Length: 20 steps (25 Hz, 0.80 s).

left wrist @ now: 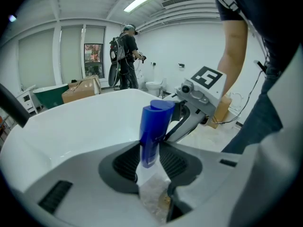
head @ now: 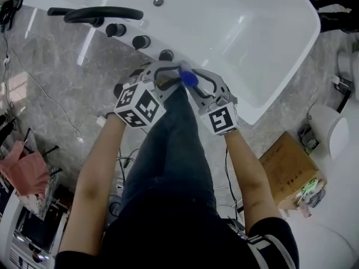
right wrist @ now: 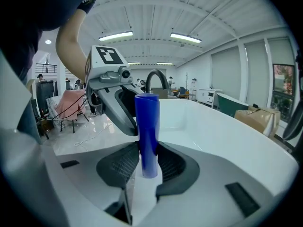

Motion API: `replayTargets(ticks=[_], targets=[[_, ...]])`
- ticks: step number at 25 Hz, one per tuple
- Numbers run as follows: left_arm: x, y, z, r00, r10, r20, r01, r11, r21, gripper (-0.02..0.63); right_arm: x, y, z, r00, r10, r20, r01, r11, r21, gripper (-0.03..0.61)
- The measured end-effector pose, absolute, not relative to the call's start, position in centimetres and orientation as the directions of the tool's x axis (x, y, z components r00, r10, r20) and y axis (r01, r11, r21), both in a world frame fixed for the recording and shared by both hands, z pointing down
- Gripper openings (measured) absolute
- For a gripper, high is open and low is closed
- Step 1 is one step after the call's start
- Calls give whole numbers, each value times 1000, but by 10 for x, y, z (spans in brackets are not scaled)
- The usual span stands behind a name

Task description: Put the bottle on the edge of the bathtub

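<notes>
Head view: blue bottle at near rim of white bathtub, close to black knobs; clamped from 2 sides, left gripper and right gripper jaws pressed onto it

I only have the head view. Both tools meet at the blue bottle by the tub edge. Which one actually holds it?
Observer: Both. In the left gripper view, the left tool has its jaws closed on the lower end of the bottle.
Operator: And the right one grips it too?
Observer: Yes. The right gripper view shows the right tool closed on the same lower end, from the opposite side.
Operator: Anyone else around?
Observer: A person with a backpack stands far off beyond the tub, seen only in the left gripper view.
</notes>
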<state>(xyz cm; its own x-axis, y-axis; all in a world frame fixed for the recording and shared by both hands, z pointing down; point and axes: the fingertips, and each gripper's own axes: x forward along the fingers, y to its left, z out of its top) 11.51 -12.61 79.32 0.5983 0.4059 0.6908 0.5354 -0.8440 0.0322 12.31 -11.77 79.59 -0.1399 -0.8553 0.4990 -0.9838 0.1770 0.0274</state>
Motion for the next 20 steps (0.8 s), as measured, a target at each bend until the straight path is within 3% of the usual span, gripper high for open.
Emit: replayTargets(ticks=[20], targets=[[119,-128,799,590,384,710,469,-879,86,123,129,-118,808,-182,-817,547,-977,211,-11,141]])
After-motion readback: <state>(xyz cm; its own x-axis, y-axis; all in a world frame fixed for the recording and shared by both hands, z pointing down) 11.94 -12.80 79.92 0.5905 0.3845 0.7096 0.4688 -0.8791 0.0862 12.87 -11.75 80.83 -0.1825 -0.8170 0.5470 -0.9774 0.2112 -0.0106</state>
